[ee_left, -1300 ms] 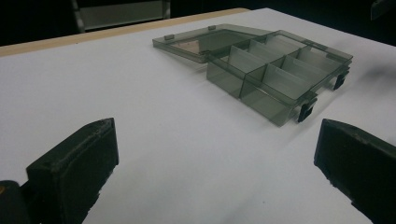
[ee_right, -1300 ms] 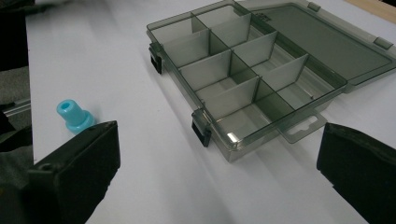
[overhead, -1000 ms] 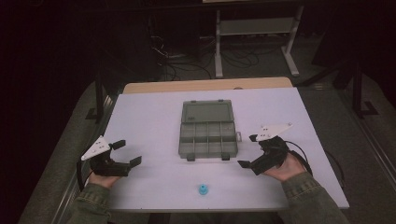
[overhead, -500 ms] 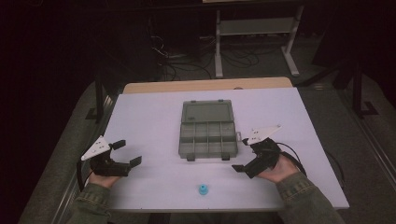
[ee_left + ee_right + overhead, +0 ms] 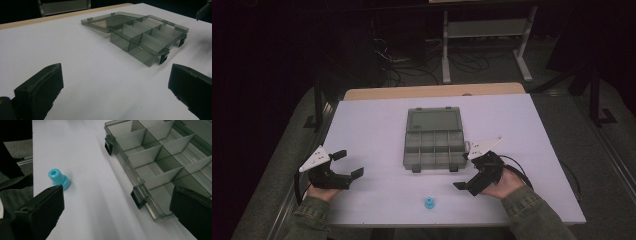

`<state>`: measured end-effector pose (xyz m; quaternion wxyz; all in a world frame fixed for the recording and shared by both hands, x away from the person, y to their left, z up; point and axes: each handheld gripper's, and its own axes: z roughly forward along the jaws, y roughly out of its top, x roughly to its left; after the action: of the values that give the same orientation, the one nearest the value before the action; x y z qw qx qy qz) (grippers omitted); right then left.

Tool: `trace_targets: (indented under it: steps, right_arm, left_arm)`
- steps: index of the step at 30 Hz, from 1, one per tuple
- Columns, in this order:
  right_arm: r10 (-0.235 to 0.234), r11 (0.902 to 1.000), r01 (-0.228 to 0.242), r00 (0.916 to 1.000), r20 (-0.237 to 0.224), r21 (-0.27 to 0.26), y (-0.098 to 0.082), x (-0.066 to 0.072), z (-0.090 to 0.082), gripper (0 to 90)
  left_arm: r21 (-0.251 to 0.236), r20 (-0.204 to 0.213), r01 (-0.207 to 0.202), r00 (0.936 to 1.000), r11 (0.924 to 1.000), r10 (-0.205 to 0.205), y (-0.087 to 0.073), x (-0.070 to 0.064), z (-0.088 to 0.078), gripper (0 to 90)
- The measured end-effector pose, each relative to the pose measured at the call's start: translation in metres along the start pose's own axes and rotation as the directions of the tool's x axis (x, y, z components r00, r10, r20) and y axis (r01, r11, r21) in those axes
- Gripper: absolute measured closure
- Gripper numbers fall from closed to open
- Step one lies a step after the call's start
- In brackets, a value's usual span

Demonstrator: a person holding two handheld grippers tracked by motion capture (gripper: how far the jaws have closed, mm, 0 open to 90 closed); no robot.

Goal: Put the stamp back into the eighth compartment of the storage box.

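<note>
A bright turquoise-blue is seen on the small plastic piece [image 5: 58, 179], plain and unpatterned. The compartment box [image 5: 433, 140] is tinted a smoky, translucent grey-green, with black latches. The table [image 5: 377, 130] is covered in plain white, edged at the far side by pale wood. Both the left gripper [image 5: 343, 165] and right gripper [image 5: 466, 171] are finished in matt black, each topped by a light grey plate. The sleeves [image 5: 309, 220] appear olive green, perhaps, in the dim light

Left claw [image 5: 346, 165]: jaws wide apart, hand-held low at left. Right claw [image 5: 466, 172]: jaws wide apart, angled inward, hand-held.
</note>
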<state>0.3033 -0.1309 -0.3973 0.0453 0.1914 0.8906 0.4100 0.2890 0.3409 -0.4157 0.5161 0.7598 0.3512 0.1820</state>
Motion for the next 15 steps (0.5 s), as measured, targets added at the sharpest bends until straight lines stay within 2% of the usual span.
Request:
trace_targets:
  steps: [15]
  right_arm:
    - [-0.038,0.999,0.039,0.9985,-0.04,0.021,0.006,0.009,0.012,0.0]
  left_arm:
    - [0.01,0.003,-0.007,1.0,0.9999,0.007,0.0,0.0,0.001,0.0]
